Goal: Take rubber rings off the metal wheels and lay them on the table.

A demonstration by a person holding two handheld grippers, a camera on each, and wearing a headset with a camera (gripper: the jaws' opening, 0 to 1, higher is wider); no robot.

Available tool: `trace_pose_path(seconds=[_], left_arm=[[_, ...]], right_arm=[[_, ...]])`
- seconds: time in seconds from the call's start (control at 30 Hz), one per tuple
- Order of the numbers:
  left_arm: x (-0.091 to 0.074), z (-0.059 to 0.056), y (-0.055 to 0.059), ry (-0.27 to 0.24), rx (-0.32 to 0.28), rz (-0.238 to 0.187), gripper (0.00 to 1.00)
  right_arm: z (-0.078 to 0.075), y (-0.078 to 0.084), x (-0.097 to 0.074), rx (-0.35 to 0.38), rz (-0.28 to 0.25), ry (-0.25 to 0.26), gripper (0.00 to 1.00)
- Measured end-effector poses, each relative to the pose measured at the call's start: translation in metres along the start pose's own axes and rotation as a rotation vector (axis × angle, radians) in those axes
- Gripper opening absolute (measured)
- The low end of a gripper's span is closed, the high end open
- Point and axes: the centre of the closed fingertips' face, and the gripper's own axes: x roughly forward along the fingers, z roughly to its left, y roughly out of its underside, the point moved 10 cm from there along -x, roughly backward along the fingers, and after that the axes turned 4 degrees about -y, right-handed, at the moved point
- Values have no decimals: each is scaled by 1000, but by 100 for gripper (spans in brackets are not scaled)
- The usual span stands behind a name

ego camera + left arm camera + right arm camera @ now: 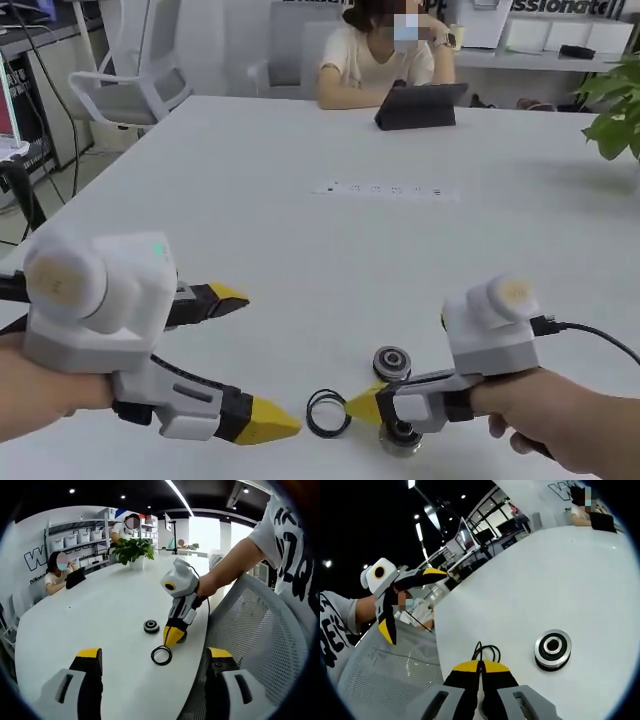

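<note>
— So, where is the rubber ring (328, 412)?
— Flat on the white table (300, 200), low in the head view and just right of centre. It looks like two black loops overlapping. In the left gripper view it lies at lower centre.
— And the right gripper (362, 405)?
— Lower right of the head view, held in a hand (560, 428). Its yellow-tipped jaws are pressed together and the tip touches the ring's right edge. I cannot tell whether a bit of the ring is pinched between them. In the right gripper view the closed tips sit at bottom centre, with the loops just above them.
— The left gripper (250, 358)?
— Lower left, jaws spread wide and holding nothing. Its lower tip is near the ring's left side but not touching it.
— The wheels?
— One metal wheel (392, 362) lies flat just above the right gripper's jaws, apart from the ring. A second wheel (400, 438) is partly hidden under that gripper, at the bottom edge.
— Anything else?
— A person (375, 55) sits at the far end, top centre, behind a dark tablet (420, 105), and a leafy plant (615, 110) shows at the right edge
</note>
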Motion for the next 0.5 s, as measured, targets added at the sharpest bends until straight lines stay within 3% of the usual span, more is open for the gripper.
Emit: trace_pose_path(seconds=[0.5], left_arm=[[4, -2, -1, 13, 4, 11, 82]], right_arm=[[1, -2, -2, -95, 16, 42, 3]])
